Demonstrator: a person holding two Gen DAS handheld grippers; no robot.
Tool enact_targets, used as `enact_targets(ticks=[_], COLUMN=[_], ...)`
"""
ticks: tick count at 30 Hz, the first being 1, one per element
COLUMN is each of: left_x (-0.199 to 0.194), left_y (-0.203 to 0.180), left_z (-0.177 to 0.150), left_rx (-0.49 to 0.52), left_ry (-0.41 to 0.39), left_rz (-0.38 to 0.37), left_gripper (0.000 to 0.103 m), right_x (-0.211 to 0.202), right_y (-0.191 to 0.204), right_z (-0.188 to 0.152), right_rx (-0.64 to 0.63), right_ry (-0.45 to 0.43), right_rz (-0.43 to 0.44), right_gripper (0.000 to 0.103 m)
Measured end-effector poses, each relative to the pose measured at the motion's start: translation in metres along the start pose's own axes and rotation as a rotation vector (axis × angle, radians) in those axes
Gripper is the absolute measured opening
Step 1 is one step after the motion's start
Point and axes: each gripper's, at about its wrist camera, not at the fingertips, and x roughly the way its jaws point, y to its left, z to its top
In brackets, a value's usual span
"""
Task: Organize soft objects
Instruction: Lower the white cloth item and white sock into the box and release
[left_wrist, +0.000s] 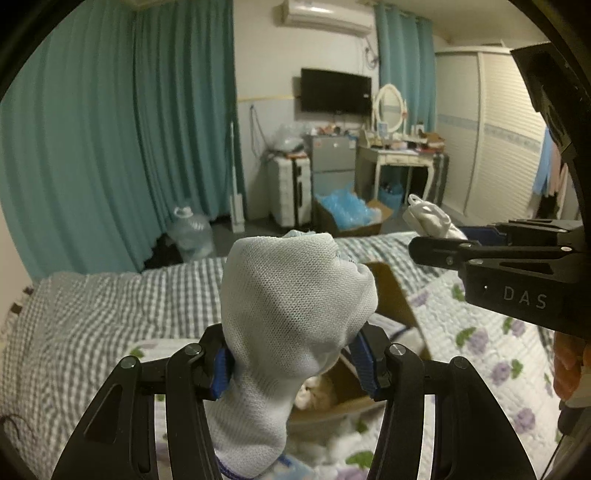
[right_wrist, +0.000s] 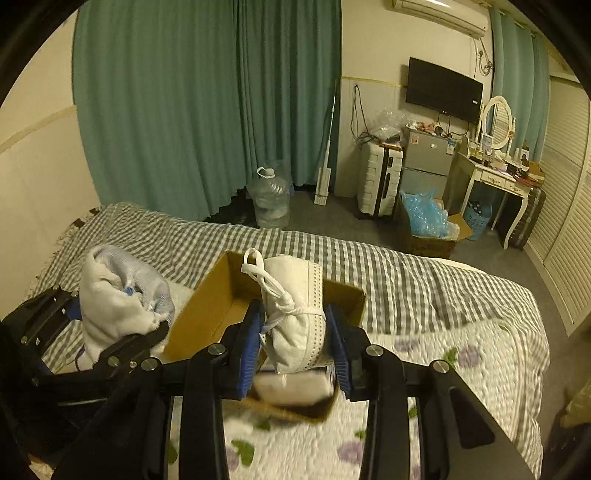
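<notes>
Left tool (left_wrist: 291, 363): I have it clamped on a bunched white mesh-knit sock (left_wrist: 291, 314), held above the bed.
Open brown cardboard box (right_wrist: 207, 306): it sits on the floral quilt (right_wrist: 461, 369), below and between both tools.
Right tool (right_wrist: 295, 347): mine is closed around a folded white face mask with tied ear loops (right_wrist: 295, 314), over the box.
Step, as I judge it: lower each item inside the box walls before opening.
</notes>
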Motion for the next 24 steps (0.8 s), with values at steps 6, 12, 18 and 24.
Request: enact_targets(ticks=[6, 12, 18, 24], left_x=[0.063, 0.104, 0.114, 0.107], left_y=[0.009, 0.008, 0.003, 0.000], left_z=[-0.011, -0.023, -0.024, -0.018], left_rx=[-0.008, 0.044, 0.069, 0.044], left_ry=[0.050, 0.072, 0.083, 0.097], left_rz=[-0.003, 0.010, 0.004, 0.012], left_gripper=[0.053, 0.055, 0.061, 0.062], right_x=[0.071, 0.126, 0.136, 0.105], right_y=[-0.008, -0.024, -0.033, -0.042], right_z=[0.002, -0.009, -0.009, -0.001], right_rx=[0.026, 0.065, 0.085, 0.116], right_ry=[0.064, 0.116, 0.088, 0.010], right_rz=[0.025, 0.040, 0.037, -0.030], right_gripper=[0.035, 0.035, 0.075, 0.090])
